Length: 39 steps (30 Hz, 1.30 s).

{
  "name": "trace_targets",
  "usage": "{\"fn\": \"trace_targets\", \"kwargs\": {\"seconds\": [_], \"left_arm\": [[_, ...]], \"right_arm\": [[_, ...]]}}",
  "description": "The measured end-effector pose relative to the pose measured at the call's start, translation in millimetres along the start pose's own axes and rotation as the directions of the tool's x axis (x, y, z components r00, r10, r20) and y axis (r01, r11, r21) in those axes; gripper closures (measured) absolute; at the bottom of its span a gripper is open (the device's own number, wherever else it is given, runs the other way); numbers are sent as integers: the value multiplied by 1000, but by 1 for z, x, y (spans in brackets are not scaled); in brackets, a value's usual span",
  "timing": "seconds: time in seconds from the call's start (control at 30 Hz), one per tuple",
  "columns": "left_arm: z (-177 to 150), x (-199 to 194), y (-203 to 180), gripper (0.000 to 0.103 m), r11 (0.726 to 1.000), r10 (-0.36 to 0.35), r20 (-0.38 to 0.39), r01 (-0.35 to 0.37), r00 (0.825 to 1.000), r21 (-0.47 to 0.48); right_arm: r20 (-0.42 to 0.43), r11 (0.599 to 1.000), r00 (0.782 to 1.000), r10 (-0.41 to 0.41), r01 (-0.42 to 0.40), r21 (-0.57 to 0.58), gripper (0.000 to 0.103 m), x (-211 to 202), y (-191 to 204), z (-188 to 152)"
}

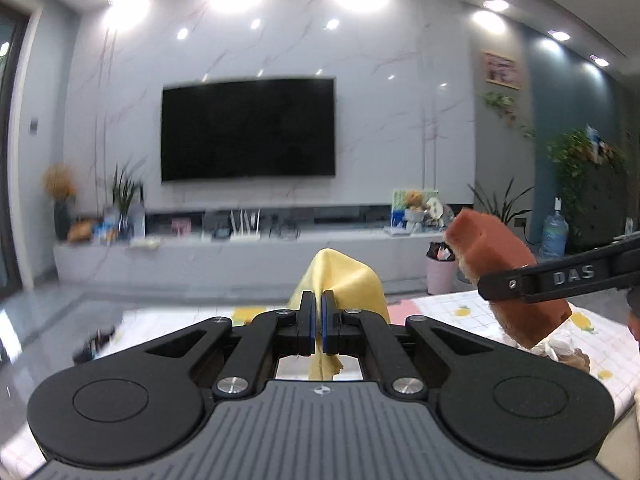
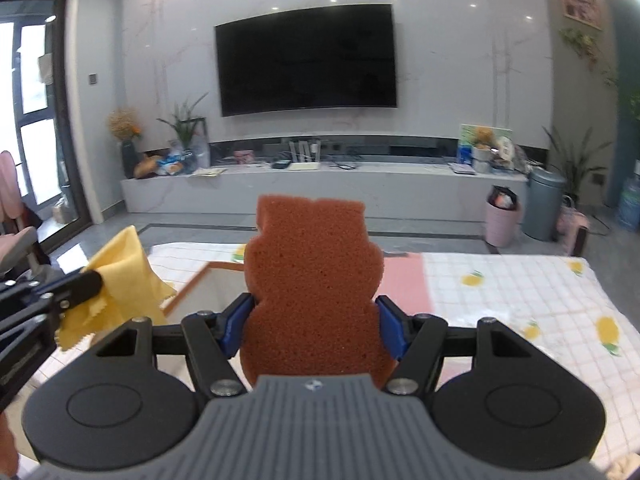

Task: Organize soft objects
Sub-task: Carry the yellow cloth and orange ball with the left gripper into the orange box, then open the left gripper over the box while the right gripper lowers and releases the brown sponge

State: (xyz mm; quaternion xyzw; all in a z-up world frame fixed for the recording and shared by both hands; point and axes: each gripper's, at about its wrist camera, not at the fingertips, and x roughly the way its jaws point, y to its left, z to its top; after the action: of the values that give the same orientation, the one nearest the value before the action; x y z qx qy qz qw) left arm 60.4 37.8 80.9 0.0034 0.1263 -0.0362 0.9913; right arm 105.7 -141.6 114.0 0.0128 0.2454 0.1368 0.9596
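My left gripper [image 1: 319, 320] is shut on a yellow cloth [image 1: 340, 276], which drapes over and below the blue pads, held above the table. The cloth also shows at the left of the right wrist view [image 2: 124, 276]. My right gripper [image 2: 316, 320] is shut on an orange-brown bear-shaped sponge [image 2: 312, 280], held upright above the table. The sponge also shows at the right of the left wrist view [image 1: 508, 276], clamped in the right gripper's fingers [image 1: 560, 276].
A table with a white, pink and lemon-print cloth [image 2: 520, 292] lies below. A wooden-rimmed tray or box [image 2: 192, 284] sits on it under the grippers. Something crumpled and white lies under the sponge [image 1: 560, 346]. Beyond are a TV [image 2: 306, 58], a TV bench and bins [image 2: 502, 220].
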Motion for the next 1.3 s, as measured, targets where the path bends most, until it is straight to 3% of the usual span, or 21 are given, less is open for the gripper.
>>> {"fn": "trace_targets", "kwargs": {"seconds": [0.13, 0.27, 0.43, 0.57, 0.73, 0.77, 0.8, 0.83, 0.9, 0.97, 1.1, 1.17, 1.3], "left_arm": [[-8, 32, 19, 100, 999, -19, -99, 14, 995, -47], [-27, 51, 42, 100, 992, -81, -203, 58, 976, -113], [-48, 69, 53, 100, 975, -165, -338, 102, 926, -198], [-56, 75, 53, 100, 982, -143, -373, 84, 917, -170], [-64, 81, 49, 98, 982, -142, -444, 70, 885, -174], [-64, 80, 49, 95, 983, -136, -450, 62, 882, -175], [-65, 80, 50, 82, 984, -121, -461, 44, 879, -175], [-65, 81, 50, 63, 983, -120, -471, 39, 874, -179], [-65, 83, 54, 43, 979, -128, -482, 32, 867, -202], [-65, 80, 56, 41, 977, -129, -476, 28, 870, -213], [-60, 78, 62, 30, 974, -115, -509, -5, 853, -228], [-58, 79, 63, 30, 977, -90, -539, -31, 838, -211], [-59, 78, 64, 30, 987, -39, -563, -57, 826, -152]], "right_arm": [[-24, 999, 999, 35, -36, -27, 38, 17, 20, 10], [-77, 998, 996, 55, -58, -29, 38, 41, 29, 9], [-143, 997, 988, 64, -69, -36, 38, 70, 37, -2], [-178, 996, 982, 61, -71, -53, 38, 86, 45, -9], [-219, 997, 973, 67, -75, -28, 38, 109, 44, -16], [-225, 997, 972, 71, -78, -23, 38, 112, 45, -17], [-231, 996, 970, 75, -82, -22, 38, 115, 45, -17], [-238, 996, 968, 77, -85, -22, 38, 118, 46, -18], [-249, 996, 966, 76, -84, -25, 38, 123, 47, -19], [-259, 996, 963, 72, -83, -33, 38, 124, 49, -20], [-280, 995, 958, 59, -78, -55, 38, 130, 53, -19], [-300, 995, 952, 56, -78, -61, 38, 134, 55, -20], [-362, 995, 931, 46, -76, -68, 38, 148, 60, -22]]}}
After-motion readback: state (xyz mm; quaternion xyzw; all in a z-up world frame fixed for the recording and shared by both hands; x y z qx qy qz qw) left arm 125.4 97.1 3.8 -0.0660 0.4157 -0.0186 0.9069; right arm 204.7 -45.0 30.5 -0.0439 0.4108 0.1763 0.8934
